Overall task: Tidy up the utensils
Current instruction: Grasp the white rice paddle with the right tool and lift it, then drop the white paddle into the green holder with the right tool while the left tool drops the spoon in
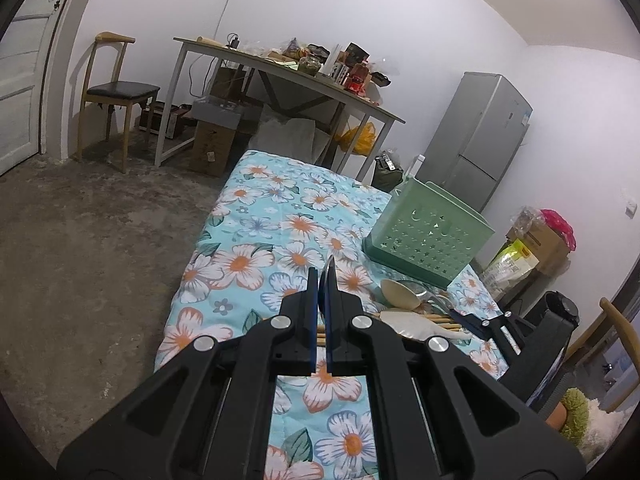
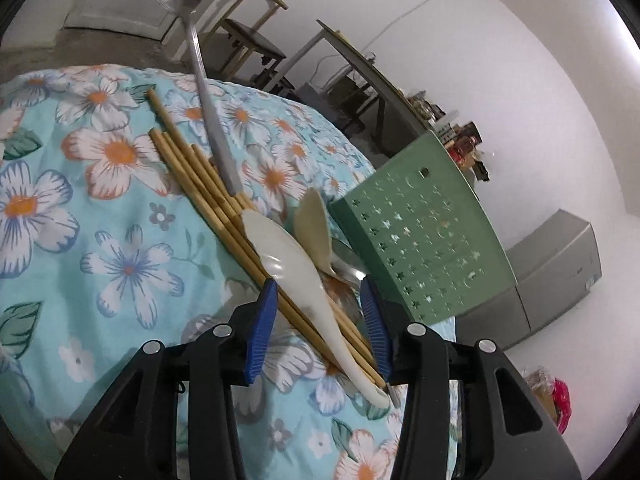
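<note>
Left gripper (image 1: 320, 280) is clamped tight on a metal spoon (image 2: 200, 76), hanging over the chopsticks (image 2: 208, 184). Right gripper (image 2: 318, 312), half open and empty, straddles the white spoon (image 2: 288, 256); I'd say it closes next, then heads for the green basket (image 2: 424, 232).

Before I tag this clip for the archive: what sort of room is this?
Most likely a lived-in room of a home, used for kitchen storage: a grey fridge by the wall, a cluttered table holding food packets, and a wooden chair on a bare concrete floor.
</note>
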Motion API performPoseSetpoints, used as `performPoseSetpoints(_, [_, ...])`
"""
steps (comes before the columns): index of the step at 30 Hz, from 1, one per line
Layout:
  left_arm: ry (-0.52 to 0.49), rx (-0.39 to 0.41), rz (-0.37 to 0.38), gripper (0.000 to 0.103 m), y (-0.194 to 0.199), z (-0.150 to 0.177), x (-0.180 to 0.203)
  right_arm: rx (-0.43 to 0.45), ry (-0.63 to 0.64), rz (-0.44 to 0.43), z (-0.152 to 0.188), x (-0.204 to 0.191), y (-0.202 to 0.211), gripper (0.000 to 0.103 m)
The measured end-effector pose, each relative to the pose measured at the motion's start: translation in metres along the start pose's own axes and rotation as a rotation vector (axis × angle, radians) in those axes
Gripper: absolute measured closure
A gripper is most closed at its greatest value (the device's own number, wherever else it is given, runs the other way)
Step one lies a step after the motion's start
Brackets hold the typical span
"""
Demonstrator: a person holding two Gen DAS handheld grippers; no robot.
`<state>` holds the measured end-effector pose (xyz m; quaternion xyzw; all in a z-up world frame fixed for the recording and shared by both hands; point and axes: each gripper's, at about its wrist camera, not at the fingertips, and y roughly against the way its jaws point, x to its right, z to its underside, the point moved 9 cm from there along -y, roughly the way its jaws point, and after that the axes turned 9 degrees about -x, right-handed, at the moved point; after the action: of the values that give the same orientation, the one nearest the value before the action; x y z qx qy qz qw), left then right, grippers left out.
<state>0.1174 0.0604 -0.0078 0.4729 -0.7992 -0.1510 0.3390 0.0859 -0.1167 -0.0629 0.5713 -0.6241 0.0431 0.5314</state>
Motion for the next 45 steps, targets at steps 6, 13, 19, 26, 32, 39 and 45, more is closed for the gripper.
performPoseSetpoints(6, [-0.005, 0.001, -0.011, 0.101, 0.001, -0.001, 0.003, 0.021, 0.046, 0.004, -0.007, -0.014, -0.009, 0.084])
performPoseSetpoints(13, [-0.015, 0.022, -0.031, 0.101, 0.008, -0.006, 0.007, 0.090, -0.037, 0.011, -0.007, 0.007, 0.012, 0.097])
performPoseSetpoints(19, [-0.032, 0.061, -0.028, 0.101, 0.018, -0.022, 0.020, 0.109, -0.241, -0.011, 0.004, 0.054, 0.024, 0.100])
performPoseSetpoints(26, [-0.070, 0.140, 0.016, 0.101, 0.023, -0.066, 0.049, 0.117, -0.471, -0.020, 0.023, 0.111, 0.025, 0.100])
performPoseSetpoints(32, [-0.135, 0.218, 0.036, 0.101, 0.021, -0.117, 0.087, 0.133, -0.612, -0.034, 0.042, 0.149, 0.017, 0.100])
performPoseSetpoints(39, [-0.242, 0.256, 0.004, 0.101, 0.001, -0.171, 0.133, 0.148, -0.730, -0.071, 0.055, 0.166, 0.009, 0.100])
performPoseSetpoints(45, [-0.332, 0.215, -0.074, 0.101, -0.034, -0.201, 0.158, 0.177, -0.794, -0.105, 0.061, 0.180, 0.007, 0.100])
